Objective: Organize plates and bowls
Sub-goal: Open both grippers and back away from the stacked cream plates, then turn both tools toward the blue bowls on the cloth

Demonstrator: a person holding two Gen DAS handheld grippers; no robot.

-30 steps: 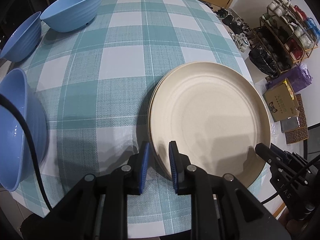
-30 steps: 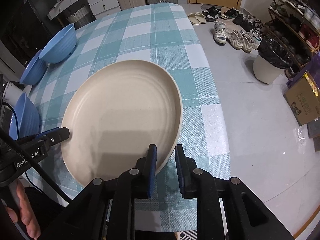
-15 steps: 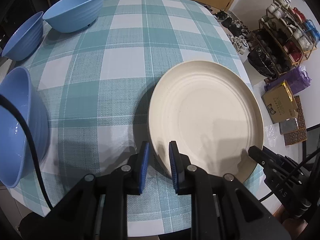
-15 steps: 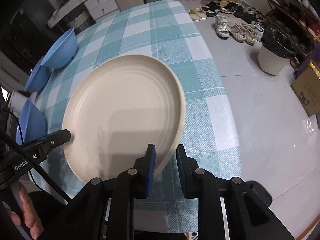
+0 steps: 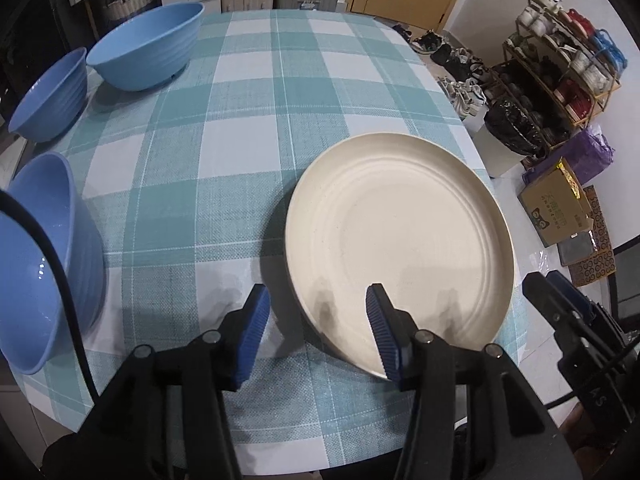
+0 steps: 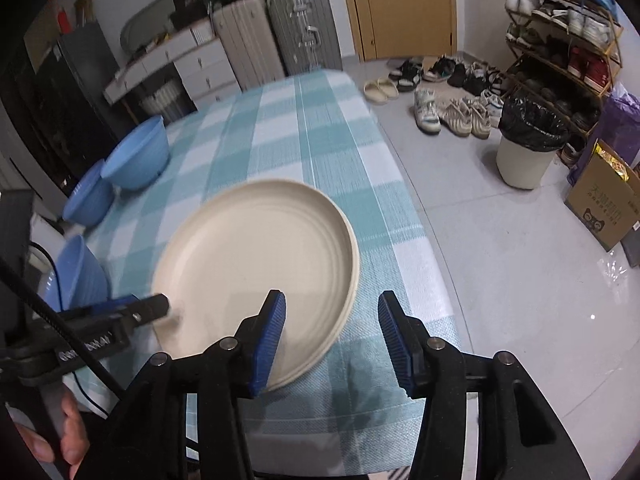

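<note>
A stack of cream plates [image 5: 400, 232] lies flat on the table [image 5: 240, 120], which wears a teal-and-white checked cloth, near the table's edge at about four o'clock in the left wrist view. The left tongs [image 5: 318, 328] stand spread, their jaws having just been opening; the plate rim at seven o'clock sits between the ribbed blue pads, and neither pad presses on it. The right tongs [image 6: 332, 334] are likewise spread after just opening, straddling the plate rim at five o'clock in the right wrist view, where layered edges show more than one plate in the stack; the pads do not pinch it. Three blue bowls stand along the table's other side: a large bowl [image 5: 146, 46] at eleven o'clock, a second bowl [image 5: 50, 94] just beside it at ten o'clock, and a near bowl [image 5: 40, 256] at nine o'clock, well apart from the plates. A black cable [image 5: 60, 272] crosses in front of the near bowl. In the right wrist view a hand [image 6: 60, 440] at seven o'clock holds the left tool. On the floor beyond the table stand a bin with a black liner [image 6: 528, 148], scattered shoes [image 6: 452, 112], a shoe rack [image 6: 560, 20] and a cardboard box [image 6: 608, 204].
</note>
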